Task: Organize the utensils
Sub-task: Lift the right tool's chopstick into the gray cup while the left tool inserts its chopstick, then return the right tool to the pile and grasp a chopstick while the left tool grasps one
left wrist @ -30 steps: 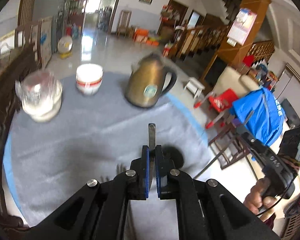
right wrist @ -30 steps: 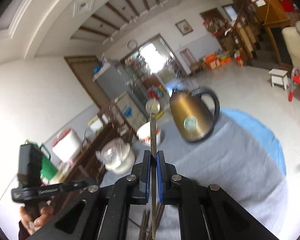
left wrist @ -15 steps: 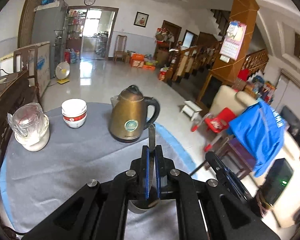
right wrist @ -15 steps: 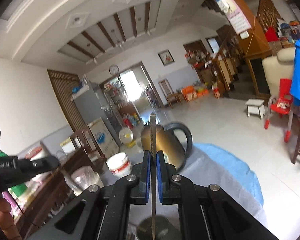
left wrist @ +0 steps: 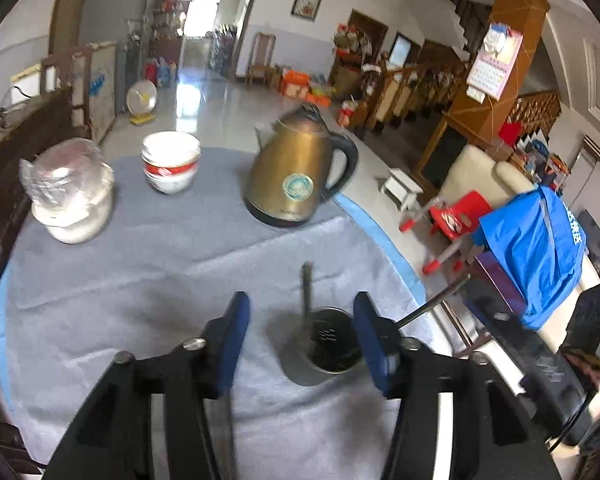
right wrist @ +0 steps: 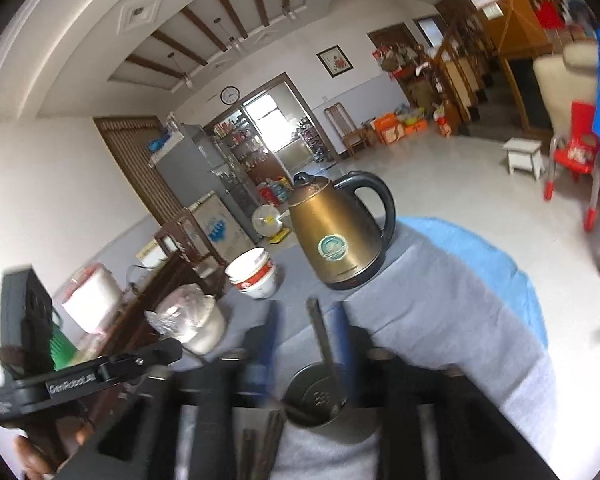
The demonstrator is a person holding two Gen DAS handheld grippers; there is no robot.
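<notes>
Both grippers are open over a metal cup with long utensils standing in it.

The left gripper (left wrist: 302, 332) has just been opening, and its blue pads stand apart with nothing pressed between them. The metal cup (left wrist: 324, 350) sits on the grey cloth (left wrist: 148, 264) at the near side of the table, just inside the right pad. A thin metal utensil (left wrist: 307, 292) stands in the cup and leans on its far rim. The right gripper (right wrist: 306, 344) has just been opening too, and its pads are apart. A long utensil (right wrist: 323, 340) stands between them, but the pads do not squeeze it. Its lower end is in the cup. Farther back on the cloth stand a gold kettle (left wrist: 296, 178), stacked white and red bowls (left wrist: 171, 166) and, at the far left, a pot wrapped in plastic (left wrist: 70, 196).
</notes>
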